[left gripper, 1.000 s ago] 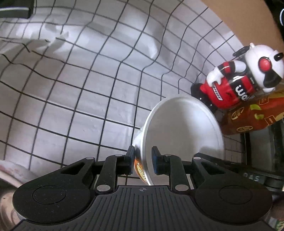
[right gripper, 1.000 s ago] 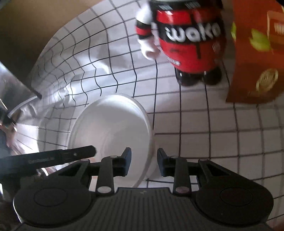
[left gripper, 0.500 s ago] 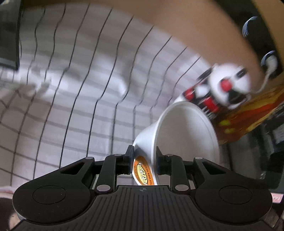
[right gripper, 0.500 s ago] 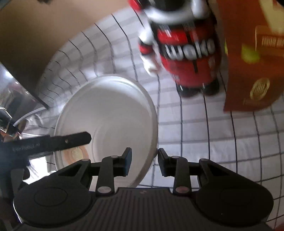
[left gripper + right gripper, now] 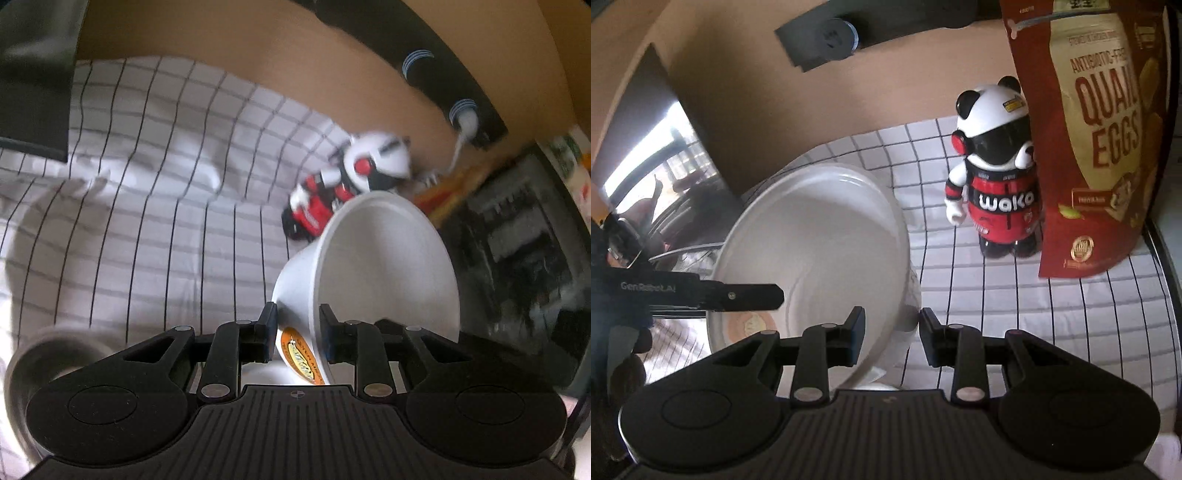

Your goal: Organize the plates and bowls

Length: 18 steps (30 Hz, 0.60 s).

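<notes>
A white bowl (image 5: 384, 266) with an orange label on its underside is tilted on edge and held up off the checked cloth. My left gripper (image 5: 297, 325) is shut on its rim. In the right wrist view the same bowl (image 5: 820, 236) fills the middle, with the left gripper's finger reaching in from the left. My right gripper (image 5: 892, 328) stands with its jaws on either side of the bowl's right rim, with gaps showing on both sides.
A panda figure in red (image 5: 997, 177) and a red quail-egg bag (image 5: 1097, 136) stand at the back right on the checked cloth (image 5: 147, 221). A grey dish (image 5: 40, 354) lies at the lower left. A dark rack (image 5: 517, 258) is on the right.
Both grippers have risen with the bowl, which is lifted off the cloth and tilted further. The panda figure and bag now look farther away.
</notes>
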Available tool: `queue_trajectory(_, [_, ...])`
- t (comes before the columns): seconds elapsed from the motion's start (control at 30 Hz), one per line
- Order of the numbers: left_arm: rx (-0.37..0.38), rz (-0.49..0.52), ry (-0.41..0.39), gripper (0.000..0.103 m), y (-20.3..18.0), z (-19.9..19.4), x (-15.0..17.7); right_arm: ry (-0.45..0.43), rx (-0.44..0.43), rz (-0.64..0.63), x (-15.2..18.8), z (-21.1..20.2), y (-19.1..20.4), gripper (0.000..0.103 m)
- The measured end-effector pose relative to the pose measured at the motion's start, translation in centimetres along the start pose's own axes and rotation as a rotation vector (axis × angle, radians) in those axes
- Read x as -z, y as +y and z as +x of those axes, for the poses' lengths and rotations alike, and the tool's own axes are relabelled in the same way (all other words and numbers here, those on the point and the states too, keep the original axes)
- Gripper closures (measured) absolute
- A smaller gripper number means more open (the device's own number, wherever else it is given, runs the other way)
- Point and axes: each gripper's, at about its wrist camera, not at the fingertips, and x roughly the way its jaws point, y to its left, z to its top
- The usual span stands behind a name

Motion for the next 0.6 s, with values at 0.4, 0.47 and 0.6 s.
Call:
queue_trajectory(0.4, [-0.028,-0.024,0.223,0.078,2.3,4.0,6.4,0.153,0.075,0.028,8.6,1.0,-0.1,0.069])
queue_trajectory(0.47, [-0.037,-0.044,0.218,0.079,3.0,4.2,6.7,0.156,0.073,0.032,9.2,1.1,-0.1,0.069])
queue_trajectory(0.6, [-0.036,-0.055,0.197,0.078,3.7,3.6,6.6,0.15,0.077,0.051,9.4,1.5,-0.2,0.069])
